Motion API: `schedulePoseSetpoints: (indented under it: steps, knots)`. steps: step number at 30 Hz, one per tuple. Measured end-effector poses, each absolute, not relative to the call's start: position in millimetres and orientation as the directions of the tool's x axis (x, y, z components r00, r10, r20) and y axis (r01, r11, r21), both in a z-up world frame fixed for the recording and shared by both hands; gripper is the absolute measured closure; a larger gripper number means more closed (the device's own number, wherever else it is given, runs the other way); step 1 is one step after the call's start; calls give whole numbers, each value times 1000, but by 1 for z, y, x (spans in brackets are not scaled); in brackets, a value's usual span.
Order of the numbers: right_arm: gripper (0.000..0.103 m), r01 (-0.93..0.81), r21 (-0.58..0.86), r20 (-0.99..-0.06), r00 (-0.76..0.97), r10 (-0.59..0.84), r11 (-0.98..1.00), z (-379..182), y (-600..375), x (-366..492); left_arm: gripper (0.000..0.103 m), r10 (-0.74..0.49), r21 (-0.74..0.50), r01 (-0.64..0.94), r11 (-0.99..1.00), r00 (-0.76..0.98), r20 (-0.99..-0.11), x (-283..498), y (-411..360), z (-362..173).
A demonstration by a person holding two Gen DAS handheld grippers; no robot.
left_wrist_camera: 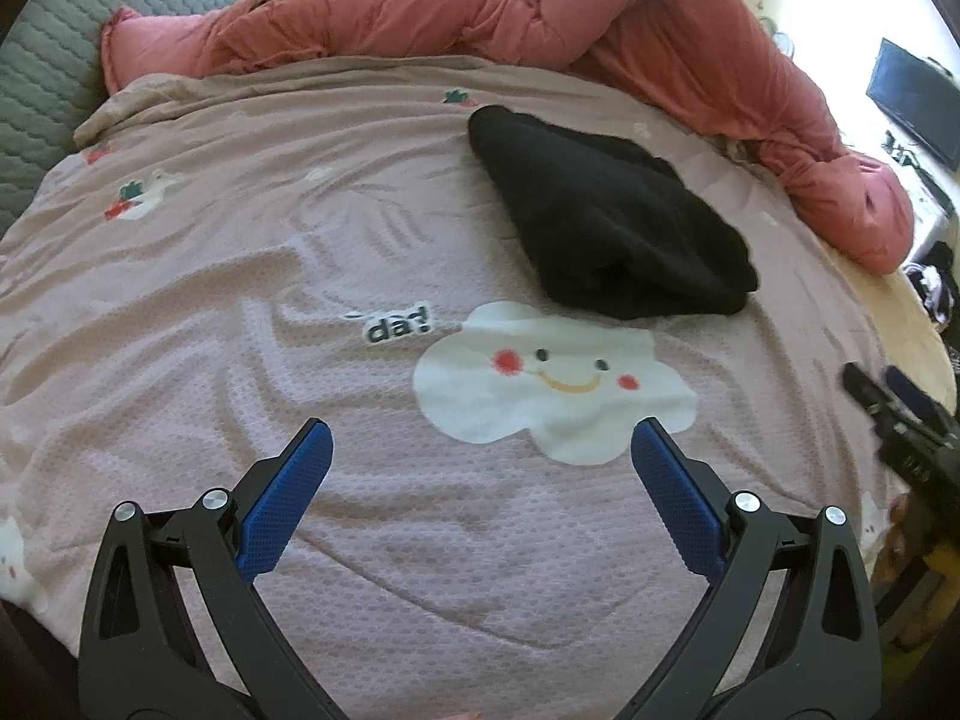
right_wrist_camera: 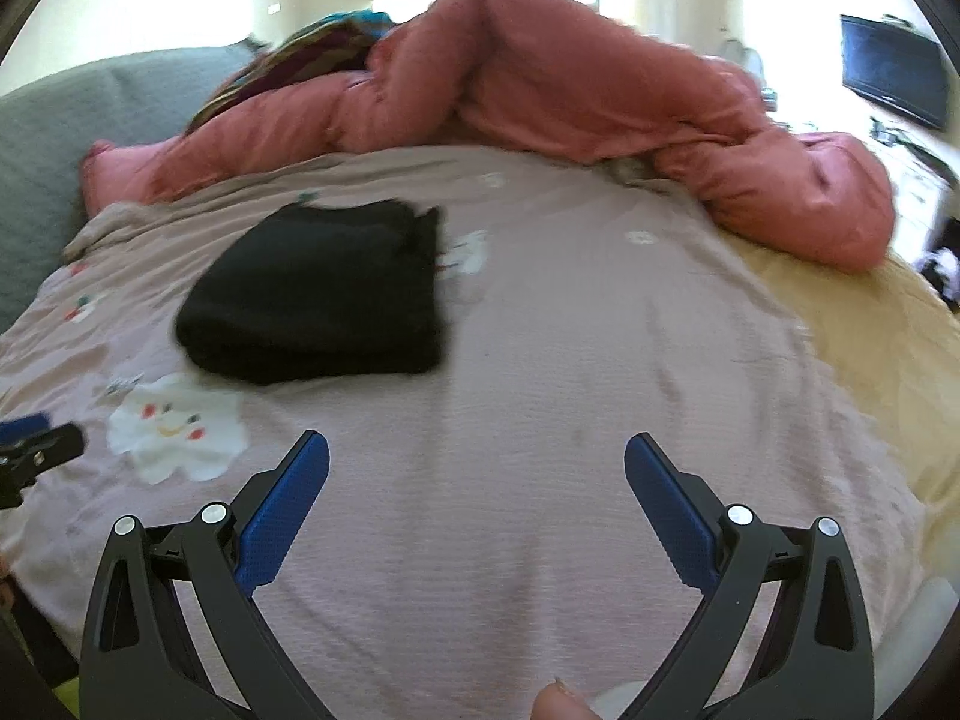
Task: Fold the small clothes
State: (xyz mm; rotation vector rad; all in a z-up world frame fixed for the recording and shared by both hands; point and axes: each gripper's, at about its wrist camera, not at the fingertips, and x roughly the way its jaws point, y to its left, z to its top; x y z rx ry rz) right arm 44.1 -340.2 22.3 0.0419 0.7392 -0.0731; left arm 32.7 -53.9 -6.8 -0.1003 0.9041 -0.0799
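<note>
Left gripper (left_wrist_camera: 480,450): we hold it low over the pink bedspread (left_wrist_camera: 240,300), jaws spread wide, grasping nothing.
Right gripper (right_wrist_camera: 477,462): level beside it, jaws likewise released.
Black garment (left_wrist_camera: 606,216): folded on the bed, ahead of both grippers.

Left gripper (left_wrist_camera: 480,438): black plastic forked arms, blue textured finger pads (left_wrist_camera: 285,501), silver round screws (left_wrist_camera: 215,499). Right gripper (right_wrist_camera: 477,450): identical build; bare fingertip (right_wrist_camera: 561,705) visible below.

One of each, two claws

One folded black garment (left_wrist_camera: 606,216), one pink bedspread (left_wrist_camera: 240,276), one salmon quilt (left_wrist_camera: 660,18), one smiling cloud print (left_wrist_camera: 552,378); left claw (left_wrist_camera: 480,462), right claw (right_wrist_camera: 477,468).
</note>
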Motion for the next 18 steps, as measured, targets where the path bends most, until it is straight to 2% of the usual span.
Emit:
schedulePoseSetpoints:
  steps: [5,10,15,18]
  knots:
    - [5,326,-46,-666,694,-272,944,26,-405,27,10,-93,-140,-32,990,602,-793,41,-31,-11]
    - [5,605,-94,-674,546,-498,791,27,-498,-10,10,-49,-161,-124,979,624,-780,57,22,-8]
    - [5,877,-152,-709,225,-668,456,8,-616,-85,10,121,-129,-368,921,584,-803,80,137,-11]
    - [5,932,-187,-742,73,-666,310,-15,-659,-126,10,200,-112,-494,862,535,-821,89,207,-12]
